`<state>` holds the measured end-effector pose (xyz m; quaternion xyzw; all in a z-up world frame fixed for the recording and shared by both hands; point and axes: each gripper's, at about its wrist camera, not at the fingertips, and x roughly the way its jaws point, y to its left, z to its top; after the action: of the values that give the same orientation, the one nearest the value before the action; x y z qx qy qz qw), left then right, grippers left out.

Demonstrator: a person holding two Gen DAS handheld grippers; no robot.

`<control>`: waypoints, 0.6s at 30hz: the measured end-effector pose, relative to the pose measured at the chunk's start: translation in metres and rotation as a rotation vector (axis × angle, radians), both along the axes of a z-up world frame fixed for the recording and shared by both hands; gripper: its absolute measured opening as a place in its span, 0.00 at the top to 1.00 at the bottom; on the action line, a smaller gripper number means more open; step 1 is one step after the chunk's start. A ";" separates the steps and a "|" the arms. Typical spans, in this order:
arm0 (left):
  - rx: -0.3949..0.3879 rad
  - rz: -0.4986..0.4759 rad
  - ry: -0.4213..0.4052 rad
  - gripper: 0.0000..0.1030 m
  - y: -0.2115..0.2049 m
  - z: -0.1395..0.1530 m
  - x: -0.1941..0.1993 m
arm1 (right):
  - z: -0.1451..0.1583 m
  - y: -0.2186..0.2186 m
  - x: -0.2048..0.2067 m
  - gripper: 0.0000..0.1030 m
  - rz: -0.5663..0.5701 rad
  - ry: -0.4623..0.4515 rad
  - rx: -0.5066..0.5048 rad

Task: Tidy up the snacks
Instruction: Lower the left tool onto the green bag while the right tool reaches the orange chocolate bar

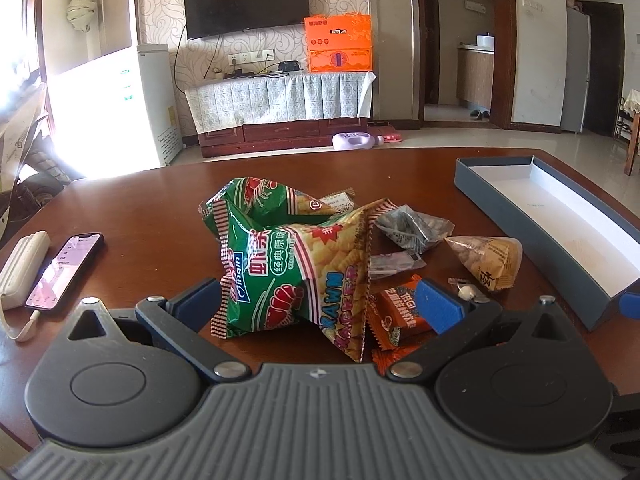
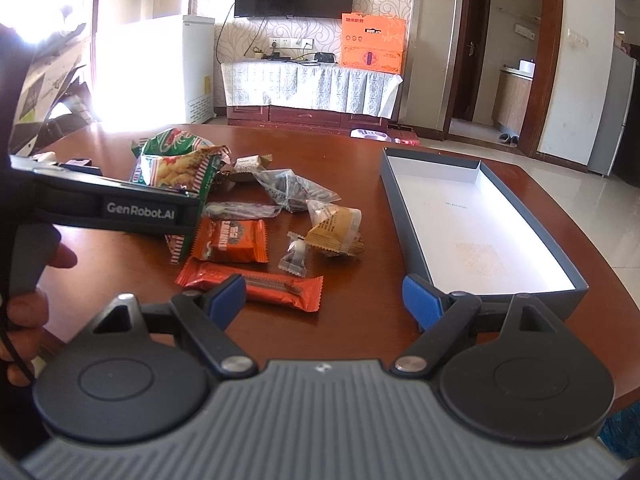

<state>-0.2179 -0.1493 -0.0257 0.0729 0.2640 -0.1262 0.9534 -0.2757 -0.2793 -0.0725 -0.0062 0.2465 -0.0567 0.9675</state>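
My two wrist views look across a round brown wooden table (image 1: 132,216) carrying a loose pile of snacks. To the right lies the long grey box (image 2: 404,216), its white interior showing, set well apart from the pile. The largest snack is the green prawn-cracker bag (image 1: 288,272), crumpled and standing up at the centre of the pile; it sits between the spread blue pads of my left gripper (image 1: 320,300), whose jaws are wide apart, and I cannot tell whether either pad touches the bag. Just right of the bag are a clear pack of dark seeds (image 2: 292,190), a tan triangular packet (image 2: 336,228) and a square orange packet (image 2: 230,242), with a long orange bar wrapper (image 2: 272,286) lying nearest my right gripper (image 2: 324,304). That gripper is likewise wide open and holds nothing; its left pad overlaps the bar wrapper in the right wrist view and its right pad sits near the closest corner of the box. A small clear-wrapped candy (image 2: 295,258) lies between the square orange packet and the tan packet. At the table's left edge rest a phone (image 1: 66,270) with its screen lit and, beside it, a white power bank (image 1: 24,268).
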 end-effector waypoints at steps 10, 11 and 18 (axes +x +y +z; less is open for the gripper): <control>0.000 -0.004 0.021 0.00 -0.003 -0.003 0.010 | -0.001 0.001 0.002 0.16 0.006 0.009 -0.006; 0.000 -0.004 0.022 0.00 -0.004 -0.003 0.011 | -0.001 0.001 0.002 0.16 0.005 0.008 -0.003; -0.005 0.015 0.017 0.00 0.000 -0.003 0.013 | 0.000 0.000 0.003 0.16 0.008 0.011 0.000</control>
<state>-0.2048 -0.1490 -0.0287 0.0674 0.2722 -0.1202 0.9523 -0.2730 -0.2793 -0.0725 -0.0073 0.2519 -0.0528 0.9663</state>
